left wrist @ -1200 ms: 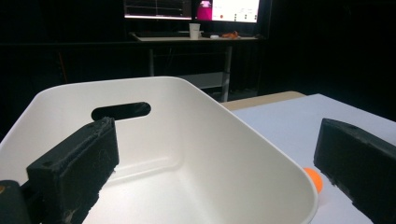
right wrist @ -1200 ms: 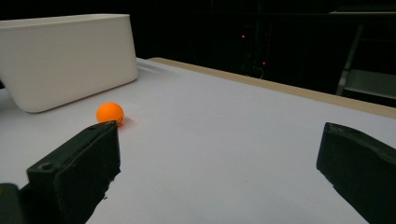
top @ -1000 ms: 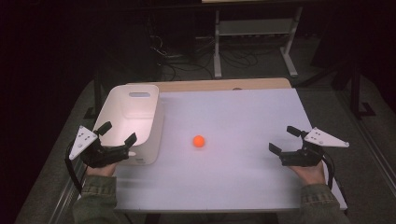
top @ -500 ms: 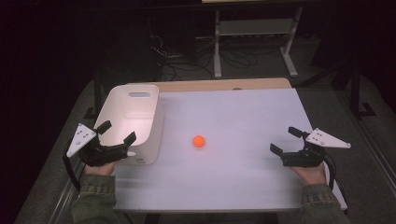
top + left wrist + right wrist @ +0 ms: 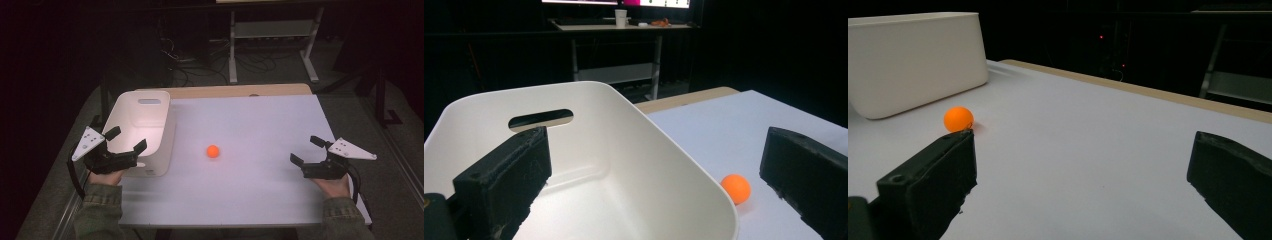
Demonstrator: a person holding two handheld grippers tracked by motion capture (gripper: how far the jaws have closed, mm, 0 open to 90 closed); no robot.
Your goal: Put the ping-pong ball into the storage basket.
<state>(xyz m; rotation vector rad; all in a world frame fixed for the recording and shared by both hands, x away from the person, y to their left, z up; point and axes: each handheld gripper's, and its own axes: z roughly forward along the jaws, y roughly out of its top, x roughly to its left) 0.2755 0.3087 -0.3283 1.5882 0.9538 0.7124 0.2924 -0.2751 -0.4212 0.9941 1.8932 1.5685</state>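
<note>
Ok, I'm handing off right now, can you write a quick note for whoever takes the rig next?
Left hand-held gripper: open, holding nothing, at the near end of the white bin.
Right hand-held gripper: open, holding nothing, at the right side of the table.
Orange ball: loose on the table, right of the bin, touching neither gripper.
Done: nothing yet; what shows of the bin's inside is bare.
Left: probably grasp the ball and drop it in the bin.

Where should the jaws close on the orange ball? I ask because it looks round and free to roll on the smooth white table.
Grip the orange ball across its widest middle, jaws on opposite sides, coming from above. It sits alone on the bare table, apart from the white bin, so a side push would likely roll it. The open right gripper probably has the clearer path.
</note>
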